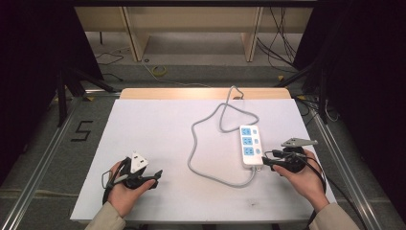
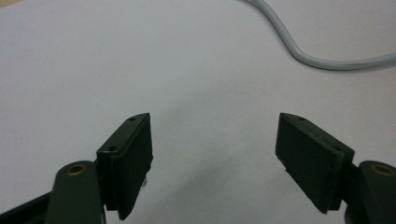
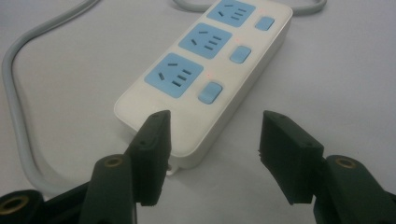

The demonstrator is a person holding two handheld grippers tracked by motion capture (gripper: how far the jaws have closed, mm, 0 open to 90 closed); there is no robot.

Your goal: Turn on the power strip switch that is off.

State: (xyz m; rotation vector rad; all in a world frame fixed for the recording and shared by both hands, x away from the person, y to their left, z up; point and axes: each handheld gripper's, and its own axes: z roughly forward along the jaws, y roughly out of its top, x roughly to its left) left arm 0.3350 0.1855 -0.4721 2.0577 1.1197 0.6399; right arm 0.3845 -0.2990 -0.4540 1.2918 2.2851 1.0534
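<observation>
Our right gripper [image 3: 212, 140] is hovering with jaws spread at the near end of the white power strip [image 3: 205, 70], one jaw overlapping its corner, nothing pinched. We are judging things barely begun: the strip is lying flat at the table's [image 1: 158, 129] right, all three blue sockets empty, its grey cord [image 1: 201, 143] looping leftward. Our left gripper [image 2: 215, 154] is waiting well apart, jaws spread over bare tabletop.

White table [image 1: 158, 129], wooden shelving [image 1: 191, 28] (floor marking "5" [image 1: 82, 130])
</observation>
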